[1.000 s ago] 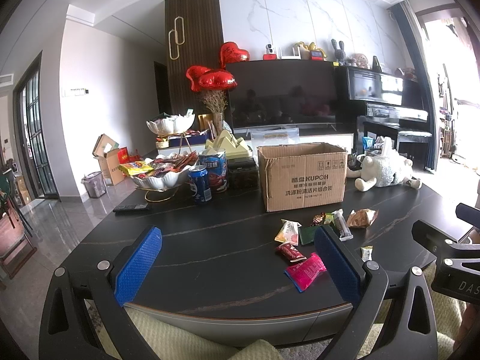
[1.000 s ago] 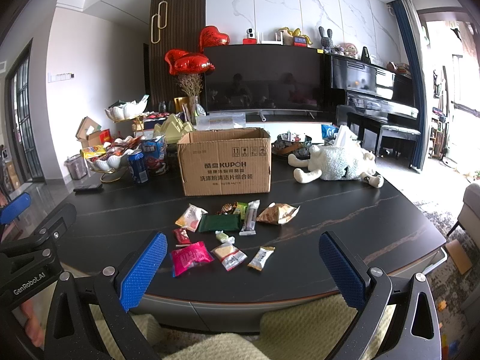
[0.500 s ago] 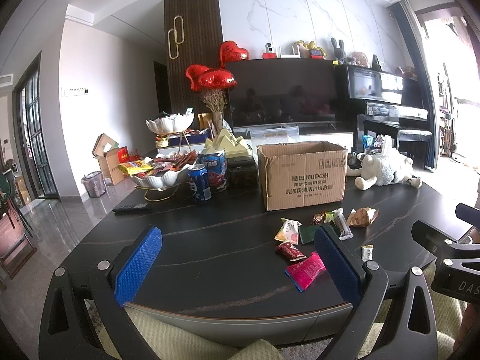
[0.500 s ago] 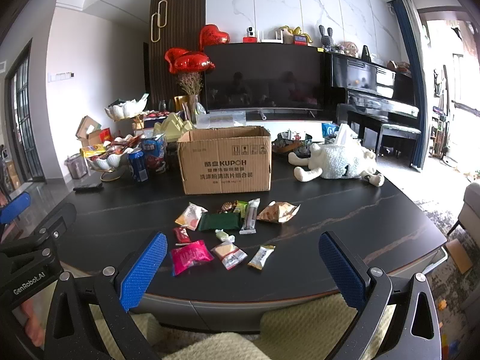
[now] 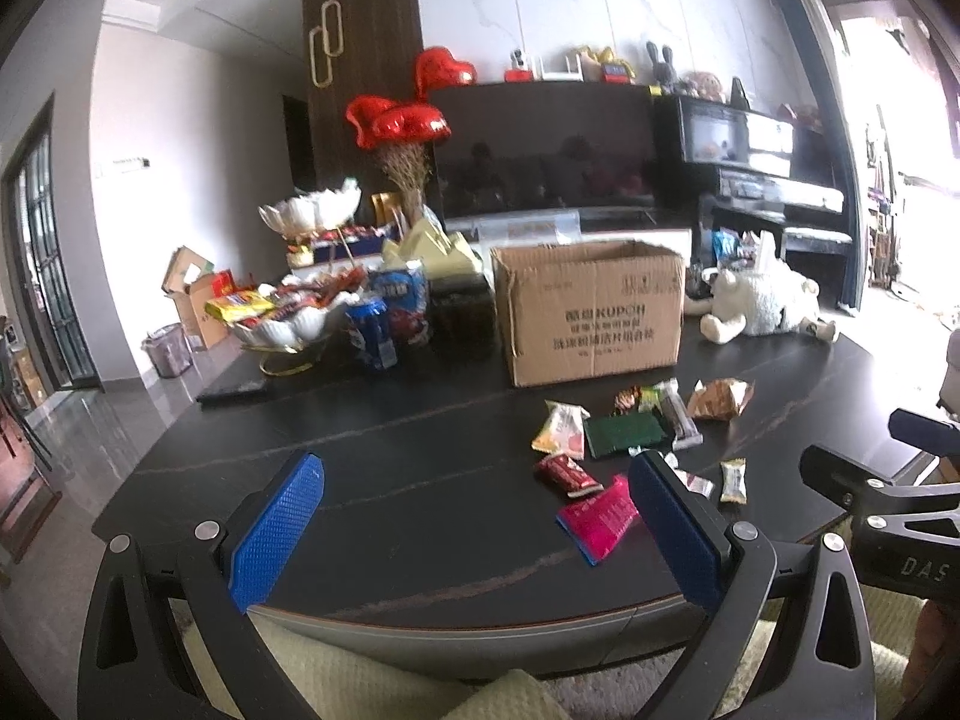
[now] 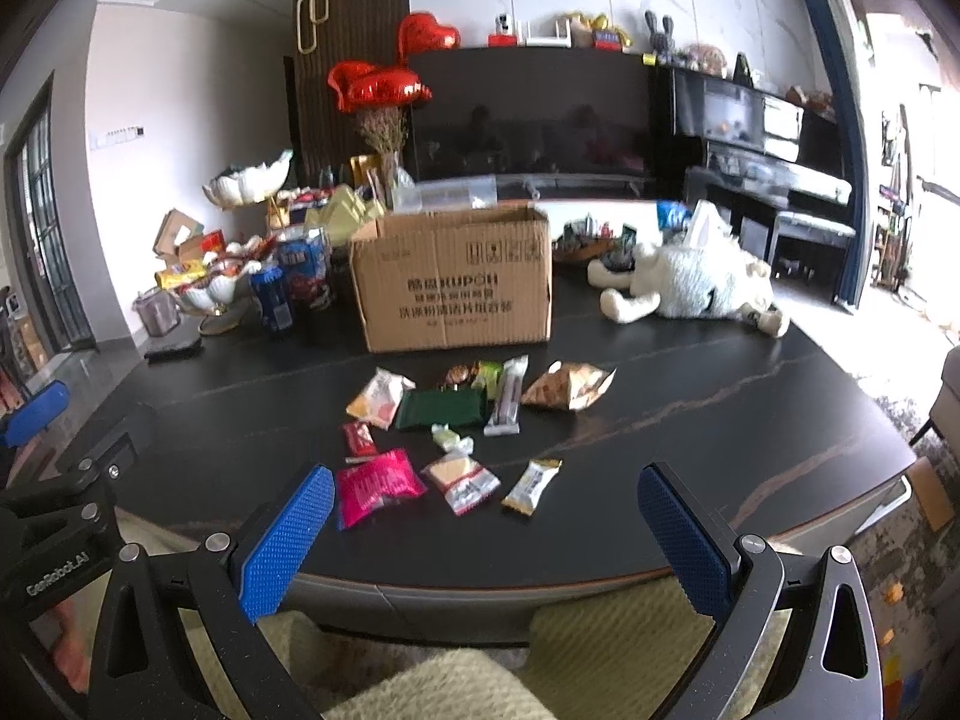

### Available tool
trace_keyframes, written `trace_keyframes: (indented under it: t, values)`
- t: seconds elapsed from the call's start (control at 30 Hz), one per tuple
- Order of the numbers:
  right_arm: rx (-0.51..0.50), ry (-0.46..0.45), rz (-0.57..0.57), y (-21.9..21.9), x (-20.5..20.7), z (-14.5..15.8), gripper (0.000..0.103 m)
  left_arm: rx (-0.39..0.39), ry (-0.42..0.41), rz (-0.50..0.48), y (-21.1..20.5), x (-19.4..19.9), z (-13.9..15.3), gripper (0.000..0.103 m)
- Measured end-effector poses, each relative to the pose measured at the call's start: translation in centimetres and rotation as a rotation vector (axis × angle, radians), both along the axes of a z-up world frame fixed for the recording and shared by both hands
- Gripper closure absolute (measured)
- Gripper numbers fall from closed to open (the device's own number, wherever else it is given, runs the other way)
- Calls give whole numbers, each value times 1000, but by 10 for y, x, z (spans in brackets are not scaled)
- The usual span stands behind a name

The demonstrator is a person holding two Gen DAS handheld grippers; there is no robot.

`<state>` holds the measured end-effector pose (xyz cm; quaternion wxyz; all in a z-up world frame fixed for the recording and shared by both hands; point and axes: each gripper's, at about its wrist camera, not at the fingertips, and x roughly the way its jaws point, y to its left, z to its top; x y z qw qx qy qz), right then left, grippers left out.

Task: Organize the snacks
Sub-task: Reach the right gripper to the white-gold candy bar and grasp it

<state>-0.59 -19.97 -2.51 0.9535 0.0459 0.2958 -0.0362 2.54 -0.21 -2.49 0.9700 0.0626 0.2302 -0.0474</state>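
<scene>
Several loose snack packets lie on the dark table [image 6: 690, 420] in front of an open cardboard box [image 6: 456, 282]: a pink packet [image 6: 375, 483], a dark green packet [image 6: 441, 409], an orange bag [image 6: 567, 390] and a small gold bar [image 6: 531, 486]. The box [image 5: 591, 312] and the pink packet [image 5: 597, 519] also show in the left wrist view. My left gripper [image 5: 474, 528] is open and empty at the table's near edge, left of the snacks. My right gripper [image 6: 480, 540] is open and empty, just short of the snacks.
A white bowl stand [image 5: 288, 324] heaped with snacks, blue cans [image 5: 372, 333] and a remote [image 5: 231, 387] sit at the back left. A white plush toy [image 6: 696, 282] lies at the back right. A cushion [image 6: 432, 678] lies below the grippers.
Both views have shifted slightly closer to the table. Nothing on the table has moved, and both grippers stay open.
</scene>
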Motion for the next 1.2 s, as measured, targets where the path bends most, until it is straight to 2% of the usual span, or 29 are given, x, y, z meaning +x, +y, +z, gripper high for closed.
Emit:
trace_keyframes:
  t: [0.23,0.43,0.57,0.67,0.73,0.97,1.07,1.2]
  values:
    - [17,82,-1,-7,29,-24,1,25,75,-32,-12,29,-21,0]
    - [49,118,-36,-21,53,-38,5,38,109,-60,-26,54,-33,1]
    - [91,157,-75,-33,72,-51,13,35,136,-69,-33,71,-39,4]
    - [130,209,-91,-40,86,-63,21,27,166,-76,-36,86,-45,9]
    - [142,224,-99,-43,91,-69,25,10,199,-78,-38,97,-49,18]
    - [191,264,-146,-56,112,-83,37,-35,300,-87,-49,132,-71,25]
    - [210,294,-163,-60,120,-92,47,-52,347,-90,-53,145,-81,30]
    - [222,325,-158,-60,127,-102,52,-65,411,-96,-57,160,-96,41]
